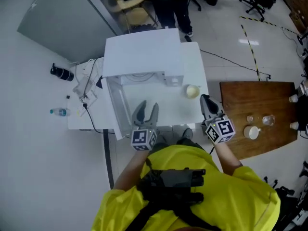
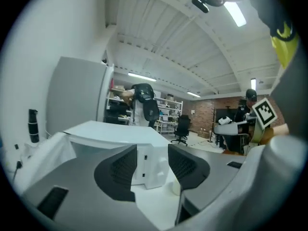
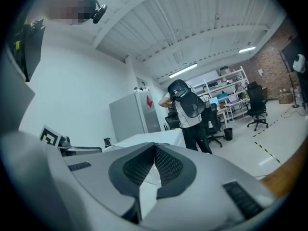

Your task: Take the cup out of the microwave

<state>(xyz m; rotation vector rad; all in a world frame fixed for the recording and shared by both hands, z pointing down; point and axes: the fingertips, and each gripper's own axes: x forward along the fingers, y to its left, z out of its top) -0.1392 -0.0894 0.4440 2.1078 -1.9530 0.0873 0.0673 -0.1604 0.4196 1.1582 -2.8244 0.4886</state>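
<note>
Before the microwave (image 1: 144,57), left gripper (image 1: 146,107) spread, empty; right gripper (image 1: 207,101) pressed together; cup (image 1: 192,91) nearby.

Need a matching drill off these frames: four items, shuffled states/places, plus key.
1 left hand-held gripper
2 right hand-held gripper
3 pale cup
4 wooden table

A jaws together
B on the white tabletop, right of the white box
C jaws apart, nothing between them
D far right, with a white mug on it

Pairs: 1-C, 2-A, 3-B, 4-D
</note>
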